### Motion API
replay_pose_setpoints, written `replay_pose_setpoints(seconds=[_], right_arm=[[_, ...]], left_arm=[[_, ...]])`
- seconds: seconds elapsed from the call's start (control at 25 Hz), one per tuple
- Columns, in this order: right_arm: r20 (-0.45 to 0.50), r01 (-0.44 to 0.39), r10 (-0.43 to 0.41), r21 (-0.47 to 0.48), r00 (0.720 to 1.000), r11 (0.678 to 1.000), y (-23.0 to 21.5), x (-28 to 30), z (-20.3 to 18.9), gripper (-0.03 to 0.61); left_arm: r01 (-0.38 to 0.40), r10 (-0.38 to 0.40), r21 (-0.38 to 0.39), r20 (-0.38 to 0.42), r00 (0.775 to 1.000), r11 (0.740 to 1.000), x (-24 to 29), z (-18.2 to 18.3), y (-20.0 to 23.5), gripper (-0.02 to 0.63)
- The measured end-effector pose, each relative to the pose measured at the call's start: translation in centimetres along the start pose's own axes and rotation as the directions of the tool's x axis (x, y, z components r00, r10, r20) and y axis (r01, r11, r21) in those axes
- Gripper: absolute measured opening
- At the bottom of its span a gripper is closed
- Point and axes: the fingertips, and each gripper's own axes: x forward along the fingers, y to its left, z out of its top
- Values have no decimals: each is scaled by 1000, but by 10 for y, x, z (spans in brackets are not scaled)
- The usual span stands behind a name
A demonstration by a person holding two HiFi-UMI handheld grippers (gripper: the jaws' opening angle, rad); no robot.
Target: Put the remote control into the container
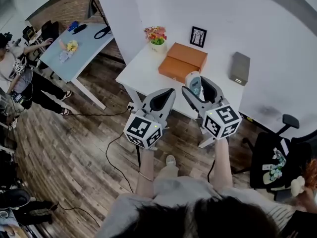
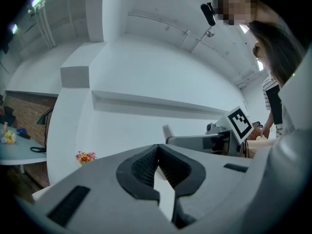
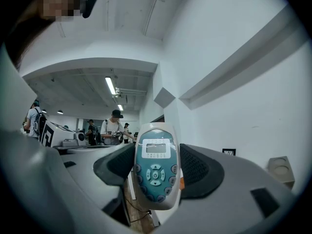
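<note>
A white and teal remote control (image 3: 156, 167) stands upright between the pads of my right gripper (image 3: 157, 179), which is shut on it. In the head view the remote control (image 1: 194, 83) and the right gripper (image 1: 199, 92) hang over the front edge of the white table (image 1: 143, 73). An orange box (image 1: 182, 61) lies on that table just beyond them. My left gripper (image 1: 166, 97) is beside the right one, over the table's front edge. Its jaws are shut with nothing between them (image 2: 157, 162). The right gripper's marker cube (image 2: 240, 123) shows at the right of the left gripper view.
On the white table stand a flower pot (image 1: 157, 36), a small picture frame (image 1: 198, 36) and a grey box (image 1: 239, 68). A pale blue table (image 1: 81, 46) and a person (image 1: 15, 73) are far left. An office chair (image 1: 277, 157) stands at right. Cables cross the wooden floor (image 1: 84, 152).
</note>
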Motion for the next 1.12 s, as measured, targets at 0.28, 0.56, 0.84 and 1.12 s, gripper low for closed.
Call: replay_pose_setpoints(seconds=[0.28, 0.56, 0.84, 1.12], right_arm=[[-26, 15, -15, 20, 1000, 1000, -27, 37, -22, 284], [-62, 43, -42, 14, 997, 999, -53, 75, -23, 284], [-67, 59, -58, 11, 996, 998, -72, 106, -22, 284], [-74, 69, -67, 17, 995, 998, -112, 134, -26, 284]], left_arm=[[-7, 7, -35, -8, 1000, 999, 25, -18, 39, 3], [21, -20, -60, 12, 1000, 998, 47, -14, 73, 3], [10, -10, -69, -4, 1000, 998, 60, -20, 109, 3], [22, -24, -68, -36, 999, 997, 101, -33, 132, 3]])
